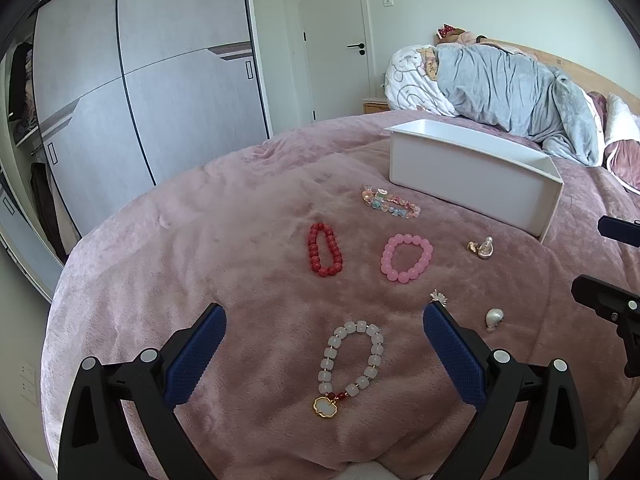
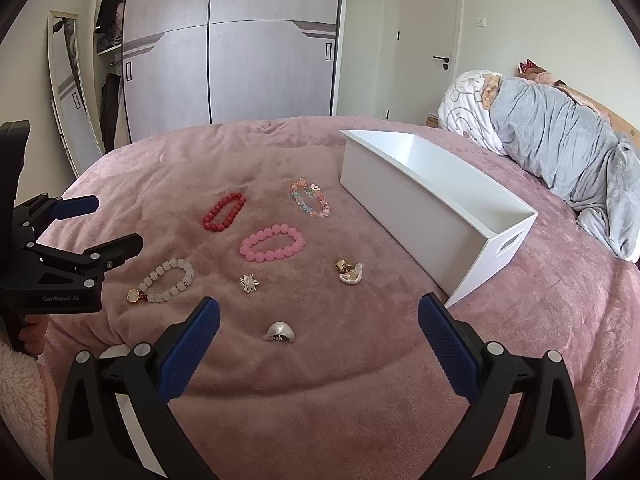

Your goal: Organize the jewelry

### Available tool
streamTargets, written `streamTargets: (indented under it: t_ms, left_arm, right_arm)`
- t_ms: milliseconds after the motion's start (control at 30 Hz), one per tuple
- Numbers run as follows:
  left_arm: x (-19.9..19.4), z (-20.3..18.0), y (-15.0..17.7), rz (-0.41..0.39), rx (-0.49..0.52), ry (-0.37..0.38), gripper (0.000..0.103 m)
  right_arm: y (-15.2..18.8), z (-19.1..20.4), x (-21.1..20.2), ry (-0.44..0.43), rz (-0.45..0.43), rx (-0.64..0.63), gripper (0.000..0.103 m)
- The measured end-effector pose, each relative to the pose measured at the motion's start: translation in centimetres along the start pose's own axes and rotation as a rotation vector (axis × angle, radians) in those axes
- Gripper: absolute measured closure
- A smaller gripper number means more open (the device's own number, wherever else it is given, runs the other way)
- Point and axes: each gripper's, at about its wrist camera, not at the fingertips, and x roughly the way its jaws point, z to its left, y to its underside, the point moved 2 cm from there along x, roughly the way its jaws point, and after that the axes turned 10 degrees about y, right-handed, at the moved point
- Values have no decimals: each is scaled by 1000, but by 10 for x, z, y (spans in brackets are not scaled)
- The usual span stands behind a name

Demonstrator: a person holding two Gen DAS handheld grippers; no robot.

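**Beads and Pearls Lying on Plush Pink, Both Tongs Spread Wide**

While both grippers are hovering over the bed, their jaws are standing wide apart and gripping nothing. The left gripper (image 1: 322, 320) is showing two blue pads with a fine knurled grain, set in matte black plastic arms with round silver pins; the right gripper (image 2: 318, 312) is built alike.

Jewelry is lying scattered on a fuzzy pink blanket (image 1: 200, 240), whose nap is forming soft folds and dimples. Between the left gripper's pads, but untouched, a white bracelet (image 1: 352, 360) of frosted, barrel-shaped beads is ending in two small red beads and a gold-rimmed, cloud-shaped charm. Farther off, a red bracelet (image 1: 325, 249) of small glossy round beads is lying squeezed into a narrow oval, and just beside it a pink bracelet (image 1: 407, 258) of larger, translucent round beads is keeping a neat ring. Beyond them a pastel bracelet (image 1: 390, 201) of clear, mixed-shape beads is lying near the box.

Ahead of the right gripper, a smooth, domed pearl earring (image 2: 279, 332) is resting on the blanket. A spiky, starburst earring (image 2: 249, 283) is lying near the white bracelet, and a lumpy pearl piece with a gold heart (image 2: 349, 272) is sitting closer to the box.

A white box (image 2: 420, 216), rectangular, smooth-walled and open-topped with a slot handle in one end, is standing on the blanket beyond the jewelry.
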Motion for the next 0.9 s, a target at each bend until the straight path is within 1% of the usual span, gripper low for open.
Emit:
streamTargets:
  t_ms: [67,400,900]
  left_arm:
    - [-3,-4,5,-10,3,-3,3]
    - [-5,-3,6,-19,-11,0,3]
    - [-6,-4,8,-27,-8,8,3]
  right_arm:
    - [0,0,-1,-1,-6,-1,5]
    - [2,2,-7,11,-52,-15,5]
    - [3,3,-7,21,-51,-14,5]
